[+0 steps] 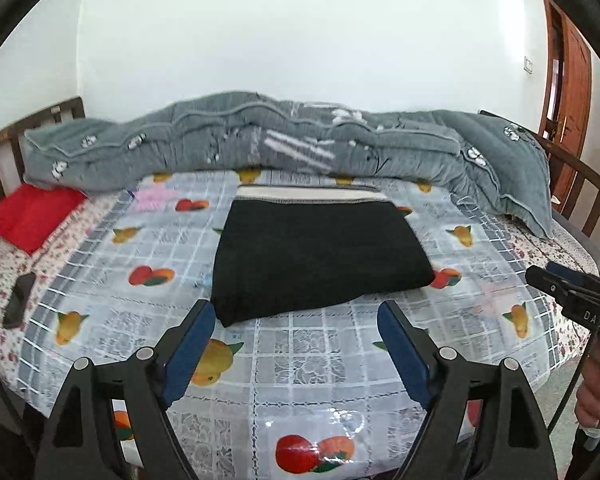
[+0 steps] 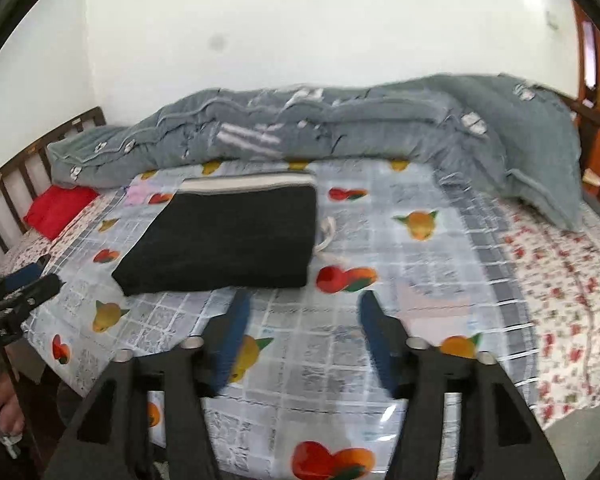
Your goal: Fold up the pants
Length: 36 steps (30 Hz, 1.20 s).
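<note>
Black pants point(image 1: 320, 256) lie folded on the fruit-print cloth point(image 1: 300, 360). Left gripper point(image 1: 296, 316) and right gripper point(image 2: 304, 304) hang spread, nothing held, near its near edge

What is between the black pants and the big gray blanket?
Only a strip of the fruit-print cover separates the folded black pants from the gray blanket. Nothing else sits there; the left wrist view shows it best.

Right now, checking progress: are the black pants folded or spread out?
Folded: the black pants lie as one compact rectangle on the bed, both hand-held grippers clear.
</note>
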Tool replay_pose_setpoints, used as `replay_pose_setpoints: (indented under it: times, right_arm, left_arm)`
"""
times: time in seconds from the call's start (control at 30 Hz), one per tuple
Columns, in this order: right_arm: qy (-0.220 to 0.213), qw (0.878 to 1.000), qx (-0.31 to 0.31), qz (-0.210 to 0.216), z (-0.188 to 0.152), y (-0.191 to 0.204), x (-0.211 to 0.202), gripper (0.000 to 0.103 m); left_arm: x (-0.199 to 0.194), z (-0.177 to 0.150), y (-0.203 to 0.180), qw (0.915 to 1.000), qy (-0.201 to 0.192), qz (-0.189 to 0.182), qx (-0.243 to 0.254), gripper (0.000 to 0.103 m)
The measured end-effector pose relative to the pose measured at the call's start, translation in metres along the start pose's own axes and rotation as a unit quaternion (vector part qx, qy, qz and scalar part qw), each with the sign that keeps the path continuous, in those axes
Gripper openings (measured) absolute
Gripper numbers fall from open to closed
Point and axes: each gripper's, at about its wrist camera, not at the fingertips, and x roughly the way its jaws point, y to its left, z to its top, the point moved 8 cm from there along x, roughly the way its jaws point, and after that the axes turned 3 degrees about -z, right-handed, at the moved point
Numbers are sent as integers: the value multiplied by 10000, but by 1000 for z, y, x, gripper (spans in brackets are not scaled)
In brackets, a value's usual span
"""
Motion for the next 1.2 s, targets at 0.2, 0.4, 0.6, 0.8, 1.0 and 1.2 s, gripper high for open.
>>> replay_pose_setpoints:
  times: [0.2,0.4,0.6,0.8,1.0,1.2]
  right_arm:
    - [-239,9993,-54,-296,8,-16,-29,92]
    - [-254,9990,-22,-374,6,-22,-40,92]
    - [-267,9989,-61,-371,4,-20,-43,92]
    - [-237,9990,-56,-375,2,-18,-42,92]
    - [-226,9991,-52,-368,2,-19,-41,92]
    - [-211,9991,-34,-377,0,-15,-39,92]
  left_arm:
    - [-18,6,-11,9999,-55,-71,-55,86]
    - [-22,4,-20,10000,-72,-22,-53,86]
    - [-20,1,-22,10000,-20,-3,-39,86]
    - [-20,0,-22,10000,-42,9,-45,86]
    - [-18,-2,-21,10000,-7,24,-31,86]
    - [-19,-3,-17,10000,-15,20,-61,86]
